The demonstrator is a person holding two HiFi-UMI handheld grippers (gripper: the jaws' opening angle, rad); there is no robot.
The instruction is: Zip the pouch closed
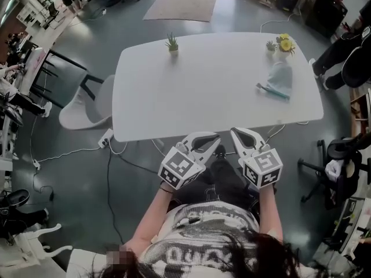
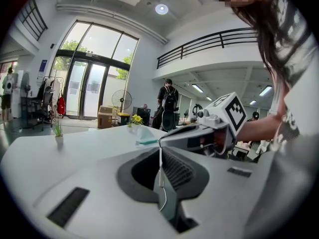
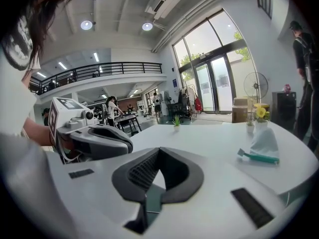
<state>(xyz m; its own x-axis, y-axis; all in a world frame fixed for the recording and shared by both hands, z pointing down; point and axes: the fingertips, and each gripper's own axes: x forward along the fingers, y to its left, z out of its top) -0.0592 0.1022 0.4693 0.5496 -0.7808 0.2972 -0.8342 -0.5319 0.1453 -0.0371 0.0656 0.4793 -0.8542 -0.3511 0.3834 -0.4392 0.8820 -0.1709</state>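
Note:
A pale, see-through pouch (image 1: 279, 78) with a teal zipper strip lies at the far right of the white table (image 1: 197, 91), untouched. It also shows in the left gripper view (image 2: 144, 135) and the right gripper view (image 3: 262, 144). Both grippers hover side by side over the table's near edge, well short of the pouch. My left gripper (image 1: 216, 138) is shut with nothing in it, its jaws (image 2: 160, 149) meeting at the tips. My right gripper (image 1: 234, 132) is shut and empty as well (image 3: 158, 151). Each gripper sees the other beside it.
A small green plant (image 1: 172, 41) stands at the table's far edge. A yellow flower pot (image 1: 284, 43) sits just behind the pouch. A white chair (image 1: 87, 106) is at the table's left, an office chair (image 1: 342, 155) at its right. Cables run on the floor.

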